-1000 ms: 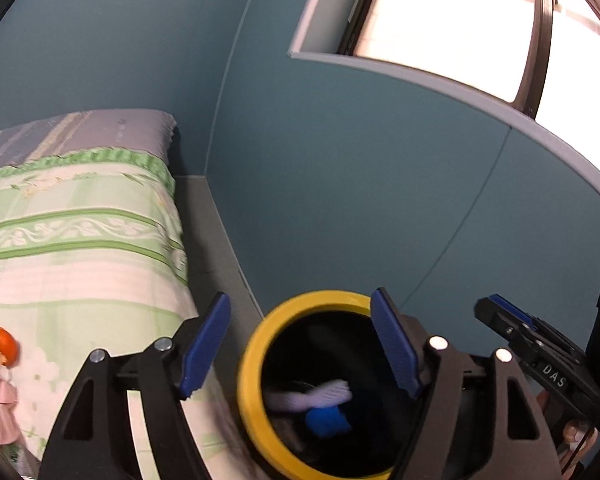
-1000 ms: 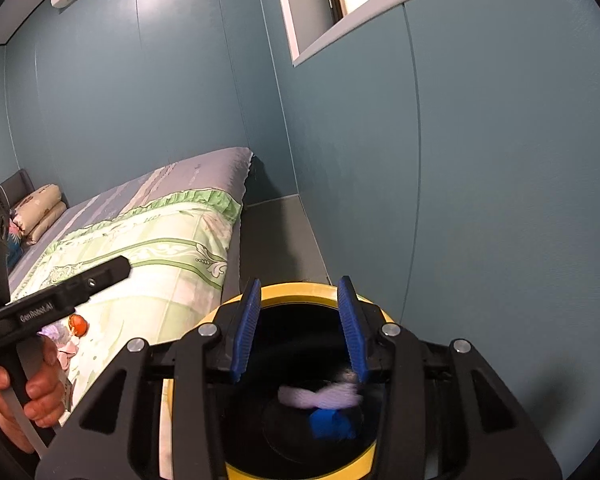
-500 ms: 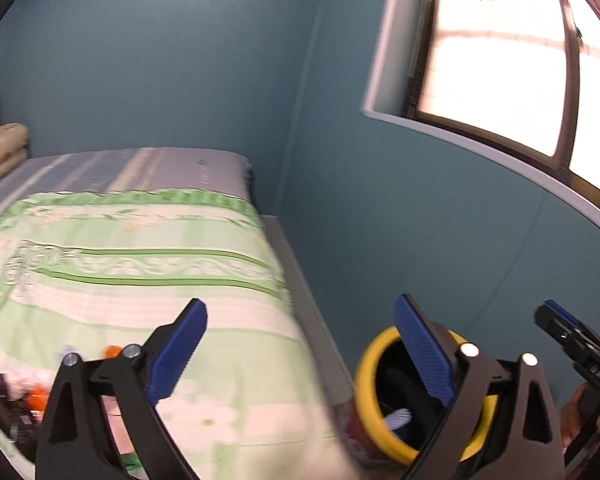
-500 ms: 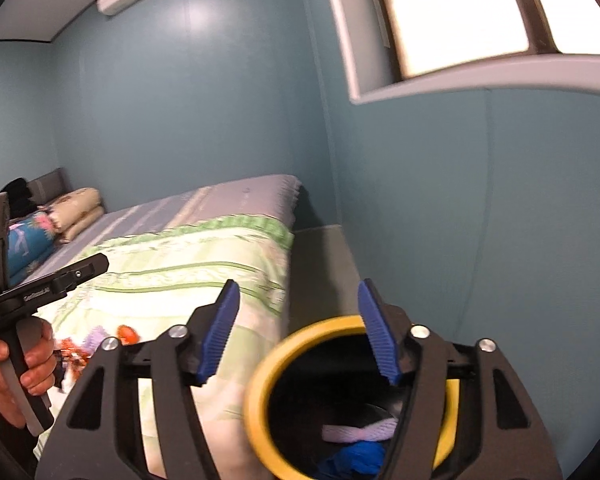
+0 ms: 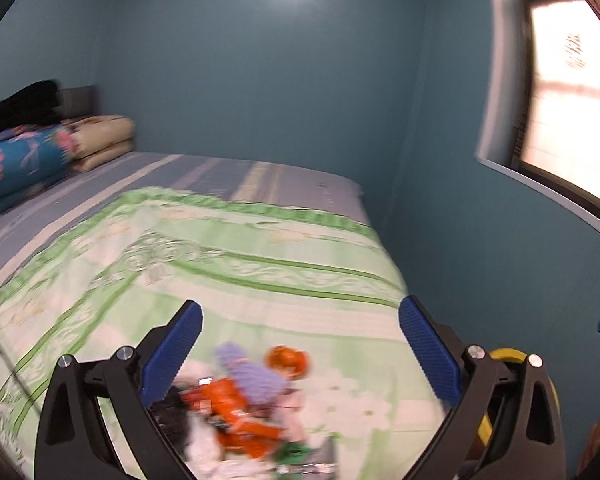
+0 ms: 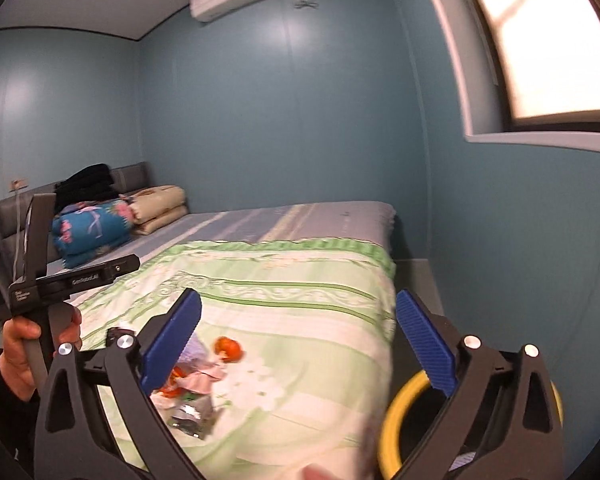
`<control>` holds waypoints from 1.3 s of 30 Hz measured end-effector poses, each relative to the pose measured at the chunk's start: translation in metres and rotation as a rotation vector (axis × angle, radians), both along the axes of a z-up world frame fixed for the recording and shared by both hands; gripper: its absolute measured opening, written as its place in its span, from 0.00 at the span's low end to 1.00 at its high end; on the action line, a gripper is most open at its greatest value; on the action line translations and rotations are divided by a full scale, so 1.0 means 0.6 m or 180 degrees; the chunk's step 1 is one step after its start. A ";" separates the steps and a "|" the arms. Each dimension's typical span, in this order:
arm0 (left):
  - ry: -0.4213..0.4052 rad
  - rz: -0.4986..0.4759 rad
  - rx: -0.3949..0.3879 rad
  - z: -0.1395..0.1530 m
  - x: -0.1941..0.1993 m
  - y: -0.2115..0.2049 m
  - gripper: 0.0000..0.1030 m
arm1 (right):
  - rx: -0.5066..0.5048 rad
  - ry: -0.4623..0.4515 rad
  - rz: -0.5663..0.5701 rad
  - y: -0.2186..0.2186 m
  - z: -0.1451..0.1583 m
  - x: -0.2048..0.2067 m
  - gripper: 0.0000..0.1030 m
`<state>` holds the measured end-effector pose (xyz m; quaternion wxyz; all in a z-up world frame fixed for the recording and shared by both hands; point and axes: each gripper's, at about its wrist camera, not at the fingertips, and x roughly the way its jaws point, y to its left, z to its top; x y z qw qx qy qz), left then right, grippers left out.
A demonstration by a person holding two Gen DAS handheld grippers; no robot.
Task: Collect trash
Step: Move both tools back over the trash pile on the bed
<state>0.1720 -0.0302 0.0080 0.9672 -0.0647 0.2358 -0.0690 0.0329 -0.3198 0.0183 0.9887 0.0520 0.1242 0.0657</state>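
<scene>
A blurred pile of trash [image 5: 240, 408] with orange, purple and white pieces lies on the green bedspread [image 5: 228, 276], between and just beyond my left gripper's fingers. My left gripper [image 5: 300, 344] is open and empty. The pile also shows in the right wrist view [image 6: 196, 380], by the left finger of my right gripper [image 6: 298, 340], which is open and empty. The yellow-rimmed bin [image 6: 396, 428] stands on the floor at the bed's right side; its rim shows behind the left gripper's right finger [image 5: 508, 354].
Folded blankets [image 6: 112, 220] and a black garment lie at the head of the bed. The teal wall [image 5: 480, 260] with a window runs along the right. The hand-held left gripper body [image 6: 60, 280] is at the left of the right wrist view.
Both grippers have swung left and up, away from the bin and over the bed. The right gripper's jaws have opened wider. The trash pile has come into view in front of both.
</scene>
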 end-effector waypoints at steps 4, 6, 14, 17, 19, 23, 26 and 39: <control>-0.0036 0.0391 0.0107 -0.012 -0.013 0.060 0.92 | 0.0012 -0.0032 0.0219 0.046 -0.012 0.012 0.92; -0.0005 0.0544 0.0185 -0.025 -0.020 0.089 0.92 | 0.0004 0.0020 0.0316 0.064 -0.022 0.009 0.92; 0.0397 0.0749 0.0133 -0.102 -0.030 0.178 0.92 | -0.0051 0.0597 0.0764 0.131 -0.108 0.065 0.92; 0.0489 0.0664 0.0098 -0.126 -0.037 0.190 0.92 | -0.0094 0.0727 0.0797 0.149 -0.143 0.082 0.92; 0.0577 0.0587 0.0053 -0.146 -0.036 0.193 0.92 | -0.0124 0.0858 0.0862 0.160 -0.167 0.094 0.92; 0.0669 0.0556 -0.0009 -0.182 -0.037 0.202 0.92 | -0.0119 0.1051 0.0948 0.174 -0.204 0.111 0.92; 0.0741 0.0587 -0.0068 -0.207 -0.035 0.211 0.92 | -0.0131 0.1237 0.0998 0.189 -0.226 0.125 0.92; 0.0954 0.0613 -0.0234 -0.246 0.006 0.229 0.92 | -0.0217 0.1658 0.1086 0.238 -0.270 0.189 0.79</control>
